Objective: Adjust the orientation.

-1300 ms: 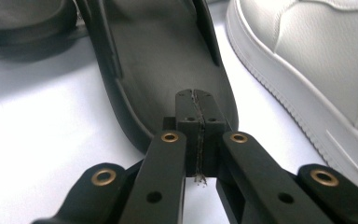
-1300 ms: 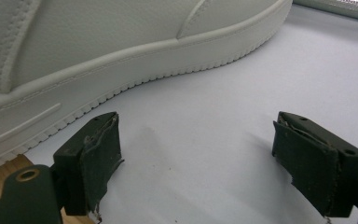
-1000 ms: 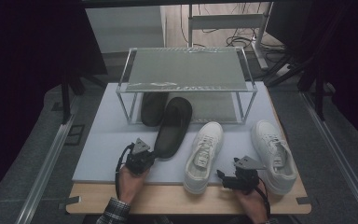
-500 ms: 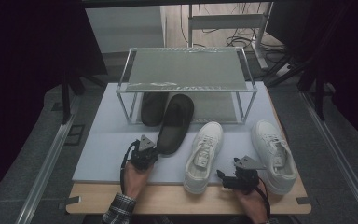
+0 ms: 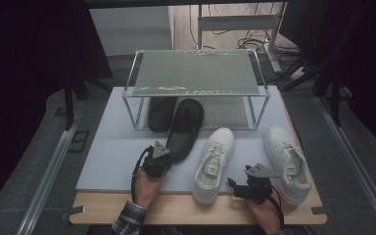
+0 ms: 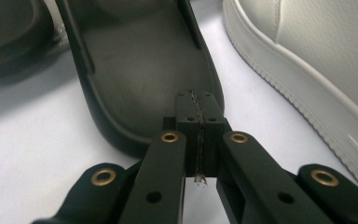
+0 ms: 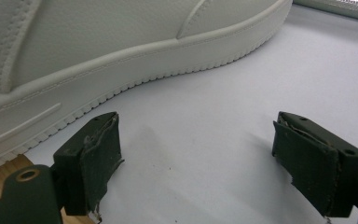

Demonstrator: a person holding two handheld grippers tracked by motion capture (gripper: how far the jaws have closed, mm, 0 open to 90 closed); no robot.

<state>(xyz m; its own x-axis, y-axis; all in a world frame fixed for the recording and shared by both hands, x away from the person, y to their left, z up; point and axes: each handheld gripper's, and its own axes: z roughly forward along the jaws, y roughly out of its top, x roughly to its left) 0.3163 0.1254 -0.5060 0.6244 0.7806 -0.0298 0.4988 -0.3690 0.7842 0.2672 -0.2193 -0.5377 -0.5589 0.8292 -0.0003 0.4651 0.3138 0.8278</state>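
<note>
A black slipper (image 5: 183,127) lies on the white mat (image 5: 112,152), its toe under the rack. My left gripper (image 5: 166,155) is shut, pads together with nothing between them, right at the slipper's heel rim; the left gripper view shows the slipper (image 6: 144,60) under the closed left gripper (image 6: 196,95). Its mate, a second black slipper (image 5: 159,112), sits under the rack. Two white sneakers lie at the front: one in the middle (image 5: 215,161), one at the right (image 5: 286,161). My right gripper (image 5: 235,187) stands open between them, low over the mat, with nothing between the jaws of the right gripper (image 7: 196,135).
A metal-framed rack (image 5: 196,73) with a mesh shelf stands at the back of the mat. A wooden table edge (image 5: 176,208) runs along the front. Dark floor, rails and cables surround the table. In the right gripper view a white sneaker (image 7: 98,46) lies close on the left.
My left gripper has moved a little forward to the slipper's heel, and the slipper has shifted slightly toward the rack. The right gripper has stayed where it was.
</note>
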